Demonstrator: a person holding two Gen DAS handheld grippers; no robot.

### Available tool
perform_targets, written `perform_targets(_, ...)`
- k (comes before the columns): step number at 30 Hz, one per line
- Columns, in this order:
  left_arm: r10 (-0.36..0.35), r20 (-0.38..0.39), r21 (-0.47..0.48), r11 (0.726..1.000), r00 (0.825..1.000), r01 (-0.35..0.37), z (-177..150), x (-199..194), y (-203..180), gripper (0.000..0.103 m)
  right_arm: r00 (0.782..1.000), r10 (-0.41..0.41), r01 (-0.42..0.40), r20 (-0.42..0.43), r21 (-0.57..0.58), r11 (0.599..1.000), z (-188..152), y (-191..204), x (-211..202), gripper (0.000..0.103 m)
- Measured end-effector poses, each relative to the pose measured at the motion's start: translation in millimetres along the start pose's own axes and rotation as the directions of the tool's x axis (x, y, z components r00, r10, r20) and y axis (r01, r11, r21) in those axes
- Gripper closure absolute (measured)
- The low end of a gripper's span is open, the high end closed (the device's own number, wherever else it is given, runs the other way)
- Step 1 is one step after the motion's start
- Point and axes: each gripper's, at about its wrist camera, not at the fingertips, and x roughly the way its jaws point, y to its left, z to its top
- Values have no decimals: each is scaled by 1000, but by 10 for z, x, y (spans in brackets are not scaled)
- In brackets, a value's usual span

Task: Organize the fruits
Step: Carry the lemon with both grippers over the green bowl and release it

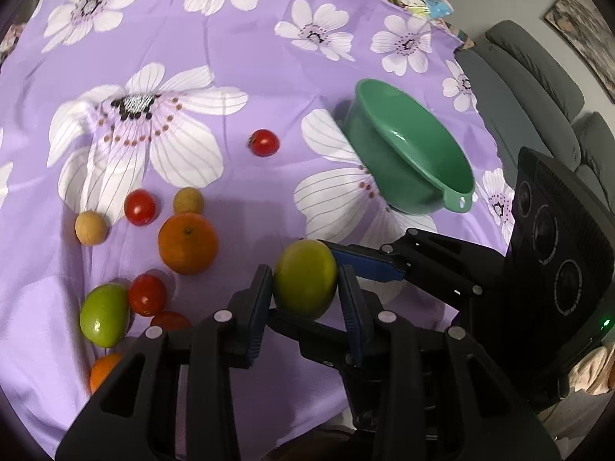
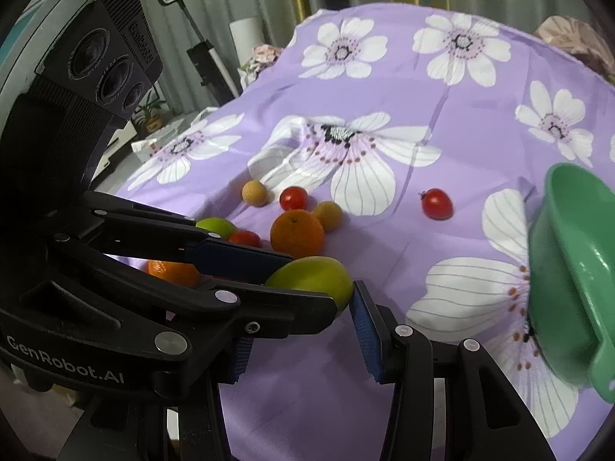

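A: Where the two grippers meet, nearest the lenses: left gripper point(image 1: 305, 273) clamped on a yellow-green fruit point(image 1: 305, 292), one blue pad on each flank, fruit held above the purple floral cloth point(image 1: 269, 57).

B: And the right gripper point(image 2: 301, 319)?

A: Entering from the right in the left wrist view, jaws part-way apart, one fingertip just beside the same yellow-green fruit. Other finger hidden behind the left gripper's linkage. Pressing or merely alongside: cannot tell.

B: Next band out, on the cloth?

A: To the left of the held fruit, a loose cluster. Nearest, a small orange point(image 1: 103, 370), half hidden at the gripper's body. Then a green fruit point(image 1: 104, 315), touching a near tomato point(image 1: 147, 294). Just beside these, a part-hidden tomato point(image 1: 171, 320) behind the left gripper's finger.

B: Farther still?

A: Large orange point(image 1: 188, 244), stem end up, with a tan round fruit point(image 1: 188, 200) touching its far side. Middle tomato point(image 1: 140, 207) just beside that, and a second tan fruit point(image 1: 90, 227) to the left, slightly apart. Beyond, a lone tomato point(image 1: 264, 142), well apart from the cluster.

B: And the far right?

A: Green bowl point(image 1: 415, 150) on the cloth near its edge, tab handle toward the lens. Behind it, a grey sofa point(image 1: 538, 77).
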Motion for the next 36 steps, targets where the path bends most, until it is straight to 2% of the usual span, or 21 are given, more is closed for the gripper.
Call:
perform_targets(20, 0, 24, 147, 989, 1000, -4, 238, 54, -507, 68, 991, -69, 62, 117, 64, 996, -53, -224, -395, 54)
perform_targets(36, -22, 40, 254, 967, 999, 11, 477, 183, -907, 68, 970, -147, 123, 194, 129, 984, -98, -517, -654, 54)
